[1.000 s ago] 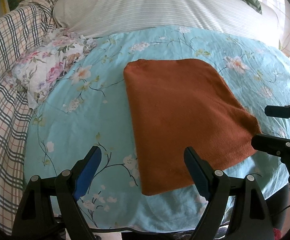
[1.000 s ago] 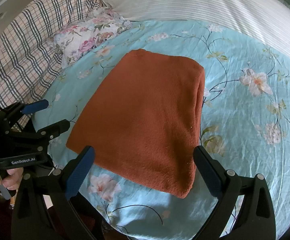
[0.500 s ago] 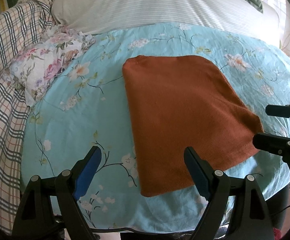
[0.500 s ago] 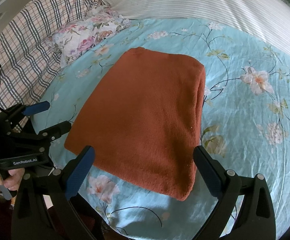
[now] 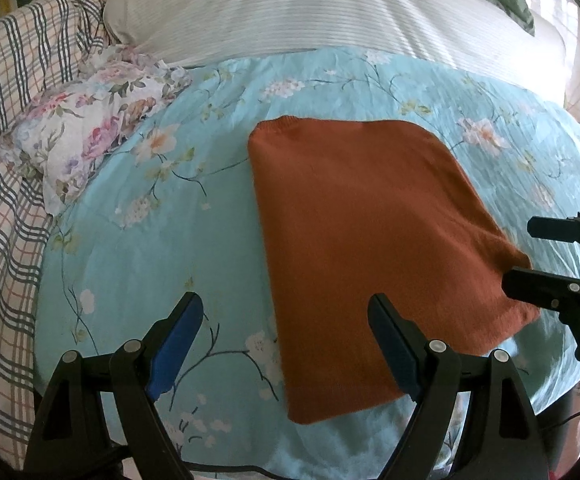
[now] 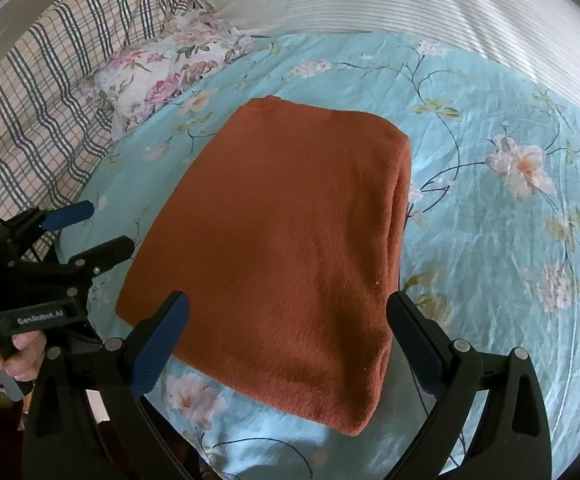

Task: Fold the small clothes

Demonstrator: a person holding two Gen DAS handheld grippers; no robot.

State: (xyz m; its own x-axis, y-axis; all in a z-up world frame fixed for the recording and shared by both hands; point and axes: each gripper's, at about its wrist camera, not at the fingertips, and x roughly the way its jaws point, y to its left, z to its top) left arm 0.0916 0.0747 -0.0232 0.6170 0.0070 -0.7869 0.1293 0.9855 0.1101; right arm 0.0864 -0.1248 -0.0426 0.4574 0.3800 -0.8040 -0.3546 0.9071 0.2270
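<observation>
A rust-orange knit garment (image 5: 374,248) lies folded into a flat rectangle on the light blue floral bedsheet (image 5: 169,232); it also shows in the right wrist view (image 6: 290,248). My left gripper (image 5: 285,344) is open and empty, hovering over the garment's near left corner. My right gripper (image 6: 290,344) is open and empty above the garment's near edge. Each gripper shows in the other's view: the right one (image 5: 546,256) at the garment's right side, the left one (image 6: 89,232) at its left side.
A floral pillow (image 5: 85,136) and a plaid blanket (image 5: 1,160) lie at the left. A white striped duvet (image 5: 290,8) covers the far bed. The sheet's near edge drops off below the grippers.
Both grippers have drifted slightly; the garment sits a little lower and closer in both views. It stays folded and untouched. Both jaws remain open.
</observation>
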